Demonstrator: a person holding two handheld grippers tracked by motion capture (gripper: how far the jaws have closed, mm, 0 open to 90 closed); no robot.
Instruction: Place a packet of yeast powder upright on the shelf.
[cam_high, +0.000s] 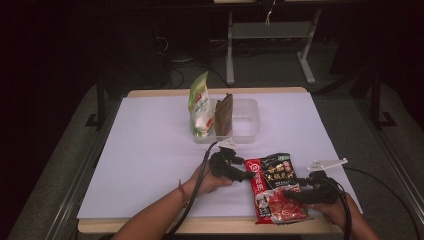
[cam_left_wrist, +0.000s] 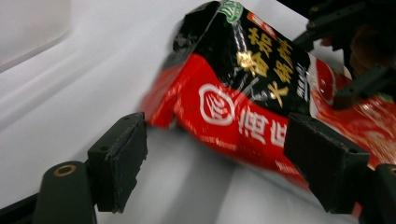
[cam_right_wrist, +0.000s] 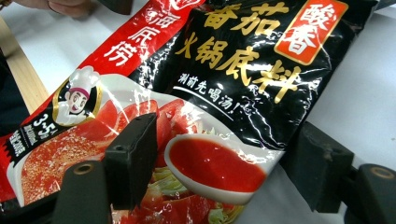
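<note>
Sauce packet (cam_high: 274, 192): red and black, it lies flat near the front edge of the white table (cam_high: 150, 150), between the two hands.
Left gripper (cam_high: 248, 175): its jaws stand wide apart at the packet's left edge, one on each side of a corner; the pads do not press on it.
Right gripper (cam_high: 295, 191): it lies over the packet's right side, jaws apart, one above the printed picture; no grip visible.
Clear tray (cam_high: 248, 120): further back, it holds a green and white bag (cam_high: 200, 107) and a brown packet (cam_high: 224, 116), both upright.
</note>
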